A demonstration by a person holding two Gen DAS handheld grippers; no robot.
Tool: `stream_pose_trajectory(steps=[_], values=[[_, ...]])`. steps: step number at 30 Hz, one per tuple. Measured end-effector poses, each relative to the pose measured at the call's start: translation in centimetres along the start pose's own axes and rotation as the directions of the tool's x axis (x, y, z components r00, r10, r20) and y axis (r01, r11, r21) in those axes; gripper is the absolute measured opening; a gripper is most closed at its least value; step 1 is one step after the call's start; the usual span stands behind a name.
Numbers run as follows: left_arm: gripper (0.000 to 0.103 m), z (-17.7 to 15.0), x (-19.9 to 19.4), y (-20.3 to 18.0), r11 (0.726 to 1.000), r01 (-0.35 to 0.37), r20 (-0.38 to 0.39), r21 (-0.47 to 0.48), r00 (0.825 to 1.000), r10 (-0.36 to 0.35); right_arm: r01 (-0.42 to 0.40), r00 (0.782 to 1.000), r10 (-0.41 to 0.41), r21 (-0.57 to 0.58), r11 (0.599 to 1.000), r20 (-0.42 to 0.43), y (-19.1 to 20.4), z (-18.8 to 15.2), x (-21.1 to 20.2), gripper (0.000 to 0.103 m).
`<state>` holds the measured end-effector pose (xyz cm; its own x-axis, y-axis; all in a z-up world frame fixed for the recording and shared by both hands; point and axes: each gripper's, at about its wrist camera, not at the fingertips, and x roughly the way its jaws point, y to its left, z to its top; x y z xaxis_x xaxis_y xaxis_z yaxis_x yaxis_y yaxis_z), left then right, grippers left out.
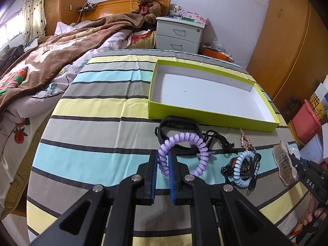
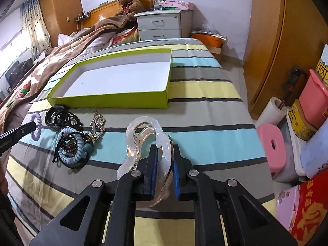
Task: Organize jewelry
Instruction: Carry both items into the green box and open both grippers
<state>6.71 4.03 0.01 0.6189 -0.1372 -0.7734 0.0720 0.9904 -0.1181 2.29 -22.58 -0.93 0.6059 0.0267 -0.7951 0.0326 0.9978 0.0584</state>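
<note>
My left gripper [image 1: 163, 153] is shut on a purple spiral hair tie [image 1: 196, 143], lifted just above the striped cloth; the same hair tie [image 2: 36, 126] shows at the left in the right wrist view. My right gripper [image 2: 165, 149] is shut on a clear plastic hair claw [image 2: 143, 131], which appears in the left wrist view as the claw [image 1: 285, 164] at the right. An open lime-green box [image 1: 211, 114] with a white floor lies beyond, also seen as the box [image 2: 114, 100]. A black smart band [image 1: 178, 126], a blue spiral tie [image 1: 238, 170], a beaded bracelet and a gold chain [image 1: 247, 143] lie on the cloth.
The striped cloth [image 1: 92, 106] covers a table beside a bed with a brown blanket [image 1: 61, 51]. A white nightstand [image 1: 180, 32] stands behind. Pink stools and boxes [image 2: 272, 145] crowd the floor on the right, by a wooden wardrobe [image 2: 276, 51].
</note>
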Motion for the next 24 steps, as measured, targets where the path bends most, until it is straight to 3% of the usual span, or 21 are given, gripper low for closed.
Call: stream_pose_trajectory(steps=[10, 24], values=[[0.011, 1.1, -1.2, -0.1, 1.000, -0.003, 0.024, 0.008, 1.000, 0.002, -0.005, 0.999, 0.005, 0.001, 1.000, 0.042, 0.1, 1.2, -1.6, 0.014], [0.011, 6.4, -0.9, -0.3, 1.000, 0.007, 0.061, 0.013, 0.998, -0.008, -0.001, 0.995, 0.003, -0.020, 1.000, 0.096, 0.8, 7.5, -1.6, 0.014]])
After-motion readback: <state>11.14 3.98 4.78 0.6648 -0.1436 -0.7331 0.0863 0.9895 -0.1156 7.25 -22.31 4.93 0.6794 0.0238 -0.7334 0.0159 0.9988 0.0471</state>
